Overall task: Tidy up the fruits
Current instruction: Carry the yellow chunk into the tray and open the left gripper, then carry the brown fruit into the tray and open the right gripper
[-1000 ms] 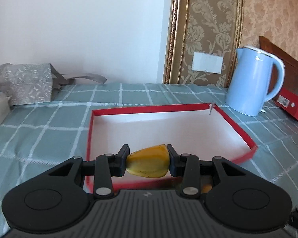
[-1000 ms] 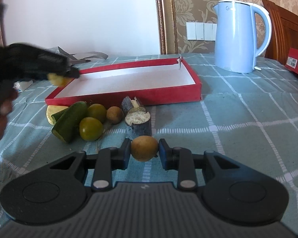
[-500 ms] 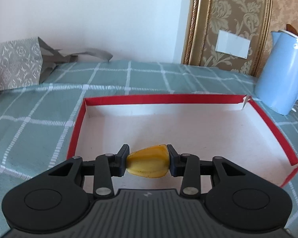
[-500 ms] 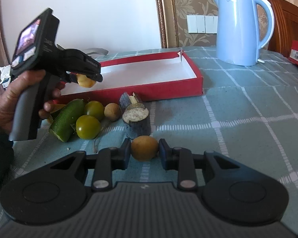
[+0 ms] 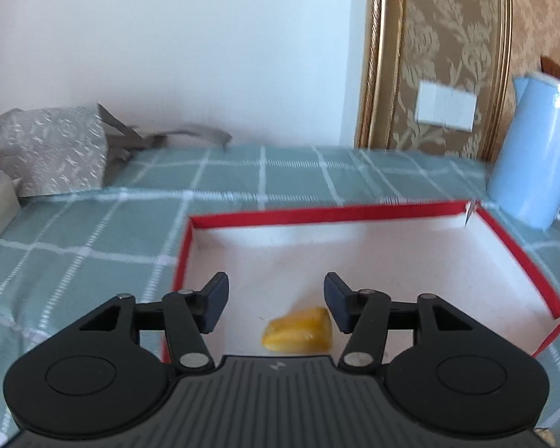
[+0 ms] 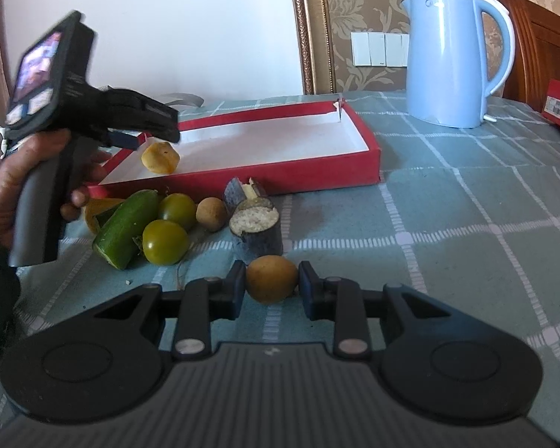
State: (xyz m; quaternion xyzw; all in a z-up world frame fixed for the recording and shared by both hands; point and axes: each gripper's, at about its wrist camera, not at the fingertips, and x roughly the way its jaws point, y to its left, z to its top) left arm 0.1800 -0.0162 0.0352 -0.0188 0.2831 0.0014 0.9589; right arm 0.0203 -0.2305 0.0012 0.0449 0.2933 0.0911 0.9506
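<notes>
Fruit is sitting in two places: a yellow wedge point(image 5: 298, 330) is lying on the white floor of the red tray point(image 5: 519, 246), near its front left corner, while the rest is waiting in a pile on the counter point(image 6: 466, 224) just in front of the tray.

You are holding the left gripper point(image 5: 276, 298) over that corner, and its fingers point(image 5: 216, 300) are opening. The wedge is lying below and between them, close beside the right-hand finger, with neither pad pressing on it.

You are holding the right gripper point(image 6: 271, 283) low over the checked cloth, its fingers closed on a small round brown fruit point(image 6: 271, 279).

The pile is made up of a cucumber piece point(image 6: 125, 229), two green tomatoes point(image 6: 165, 242), another small brown fruit point(image 6: 211, 213) and two dark-skinned cut stubs point(image 6: 257, 229), all crowding each other.

What could go wrong, as a guess: the wedge is sitting so near the right-hand finger that pulling back low or sideways could drag it toward the tray wall. The round fruit you are carrying could roll once released on the smooth tray floor. Its path to the tray is also passing over the stubs and tomatoes, so a low carry could knock them apart.
</notes>
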